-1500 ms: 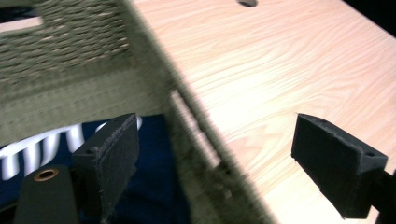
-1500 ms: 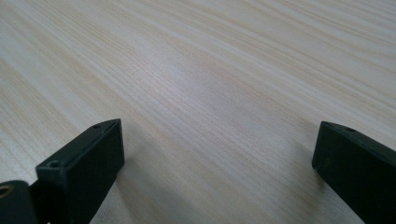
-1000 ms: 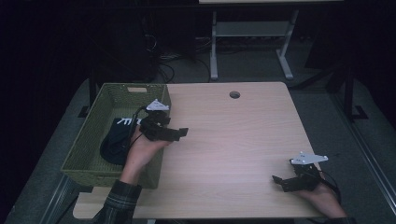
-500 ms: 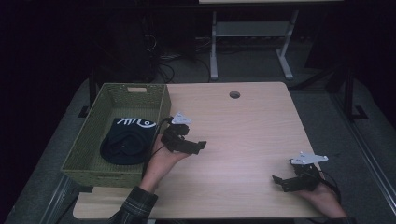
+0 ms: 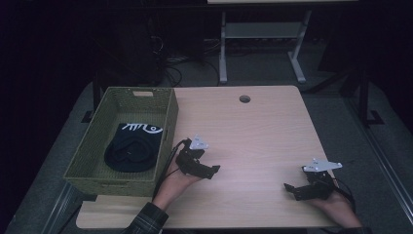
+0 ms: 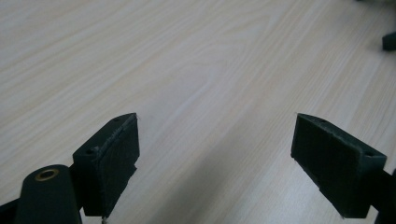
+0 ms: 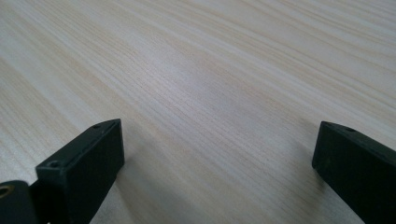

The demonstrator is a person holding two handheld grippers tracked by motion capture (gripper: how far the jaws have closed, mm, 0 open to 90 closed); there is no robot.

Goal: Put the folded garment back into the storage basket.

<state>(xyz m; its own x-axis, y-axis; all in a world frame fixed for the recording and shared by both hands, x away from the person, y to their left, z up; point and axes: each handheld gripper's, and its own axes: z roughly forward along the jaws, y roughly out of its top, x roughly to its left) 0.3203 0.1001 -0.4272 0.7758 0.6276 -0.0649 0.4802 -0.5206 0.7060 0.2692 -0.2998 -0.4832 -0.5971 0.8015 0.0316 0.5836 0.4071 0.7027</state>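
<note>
Moved out of the green woven rectangular basket (image 5: 168, 114) since a second ago: left gripper (image 5: 210, 170), now over the pale wooden table (image 5: 253, 131) just beside the basket's right wall, jaws spread wide with bare wood between them in the left gripper view (image 6: 215, 154). Left lying inside the basket, toward its near end: black folded cloth cap with white lettering (image 5: 131, 146). Resting unchanged well to the right of the basket, near the table's front edge: right gripper (image 5: 293, 189), jaws likewise wide and empty.

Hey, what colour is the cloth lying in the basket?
Black with a white marking; the cloth in the green basket shows best in the high view.
</note>
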